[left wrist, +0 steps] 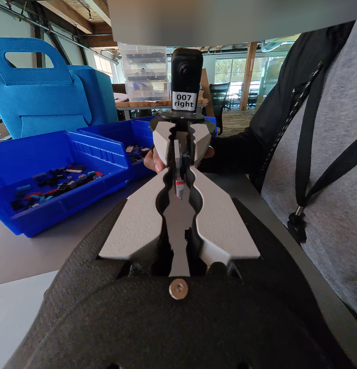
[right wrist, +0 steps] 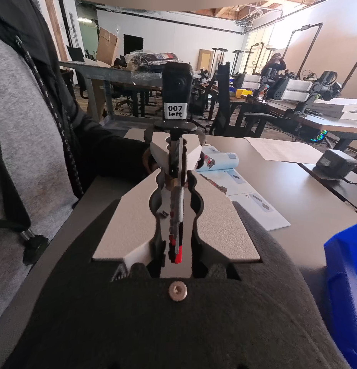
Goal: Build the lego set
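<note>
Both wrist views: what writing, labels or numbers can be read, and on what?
I quote no writing; it stands on:
Left wrist view: white label on black camera.
Right wrist view: the same.
Open booklet: small step numbers.
Lanyard: too blurred.

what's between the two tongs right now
A thin grey, black and red lego assembly spans tip to tip between left tongs and right tongs, clearest in the right wrist view.

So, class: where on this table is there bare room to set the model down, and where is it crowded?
Free: the grey tabletop between the open instruction booklet and the loose paper sheet. Crowded: the blue bins of bricks, and where both grippers meet.
</note>
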